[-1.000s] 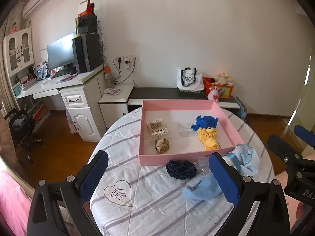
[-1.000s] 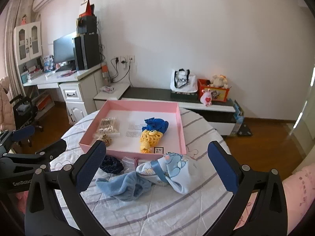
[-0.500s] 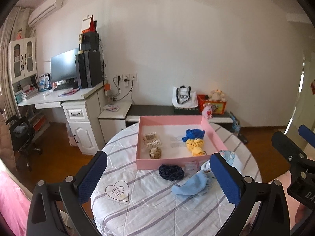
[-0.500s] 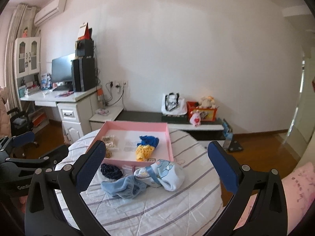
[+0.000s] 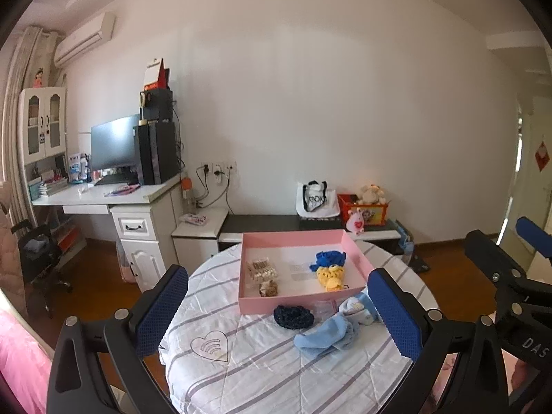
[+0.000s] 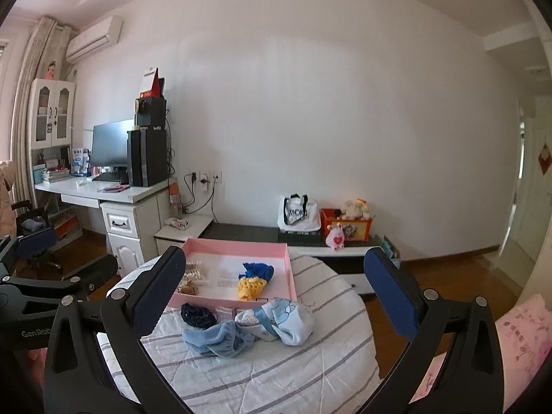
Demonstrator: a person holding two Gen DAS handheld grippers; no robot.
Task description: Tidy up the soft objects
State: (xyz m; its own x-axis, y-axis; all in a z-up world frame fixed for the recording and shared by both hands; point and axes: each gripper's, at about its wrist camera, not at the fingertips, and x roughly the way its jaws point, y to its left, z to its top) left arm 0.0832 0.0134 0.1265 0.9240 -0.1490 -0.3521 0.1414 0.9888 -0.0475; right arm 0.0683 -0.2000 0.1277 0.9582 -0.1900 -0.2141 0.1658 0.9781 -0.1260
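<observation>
A pink tray (image 5: 296, 302) (image 6: 289, 276) sits on the round table with a striped cloth (image 5: 262, 362) (image 6: 262, 372). In it lie a blue and yellow crochet toy (image 5: 329, 269) (image 6: 255, 277) and small brown items (image 5: 264, 276). In front of it lie a dark navy knit piece (image 5: 293, 316) (image 6: 198, 314), a light blue sock (image 5: 326, 336) (image 6: 217, 339) and a white-blue printed cloth (image 5: 357, 310) (image 6: 283, 317). My left gripper (image 5: 279, 314) and right gripper (image 6: 272, 296) are open and empty, held back above the near side of the table.
A white desk (image 5: 114, 196) with monitor and computer tower stands at the left. A low dark bench (image 5: 303, 222) along the far wall holds a white bag and a red box of plush toys. An office chair (image 5: 38, 258) is at far left.
Both grippers have pulled back and up from the table, so the tray and cloths look smaller and farther. Both stay open. Nothing on the table moved.
</observation>
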